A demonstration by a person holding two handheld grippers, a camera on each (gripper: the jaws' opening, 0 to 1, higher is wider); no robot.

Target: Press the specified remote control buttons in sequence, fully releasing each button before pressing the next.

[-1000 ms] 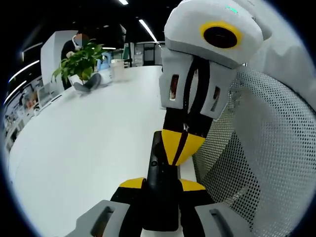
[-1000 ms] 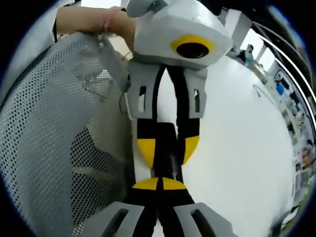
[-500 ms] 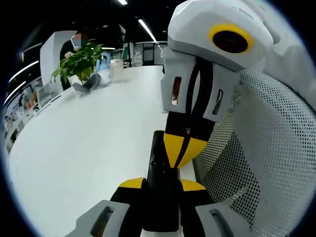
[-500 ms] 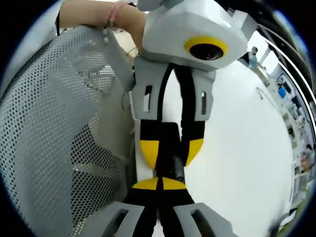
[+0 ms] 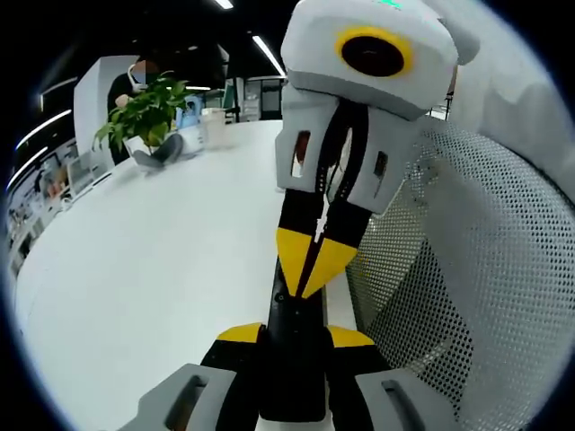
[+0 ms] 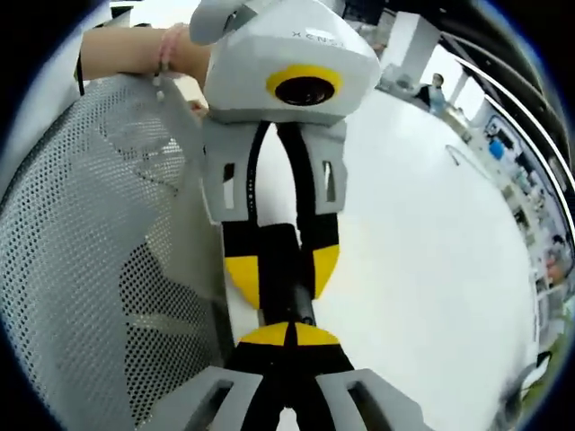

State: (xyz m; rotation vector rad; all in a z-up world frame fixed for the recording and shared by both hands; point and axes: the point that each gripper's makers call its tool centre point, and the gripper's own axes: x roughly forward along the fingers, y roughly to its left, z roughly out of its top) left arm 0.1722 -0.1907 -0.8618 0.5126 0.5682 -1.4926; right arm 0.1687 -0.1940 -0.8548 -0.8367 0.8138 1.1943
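Note:
My left gripper point(image 5: 292, 334) is shut on a black remote control point(image 5: 292, 382), which stands up between its yellow pads. The right gripper point(image 5: 304, 285) comes down from the upper right with its yellow fingertips together, their point resting on the remote's face near a small round button. In the right gripper view my own right gripper point(image 6: 289, 334) is shut with nothing between its tips. They point at the remote point(image 6: 289, 292), which the left gripper point(image 6: 283, 269) holds facing me.
A white table point(image 5: 153, 251) stretches away, with a potted plant point(image 5: 148, 112) and a white cup point(image 5: 213, 126) at its far end. A grey mesh chair back point(image 5: 467, 269) stands close on the right. A hand with a pink bracelet point(image 6: 171, 56) holds the left gripper.
The right gripper has shifted left across the remote's face, after drifting slightly right. The left gripper has kept its hold on the remote.

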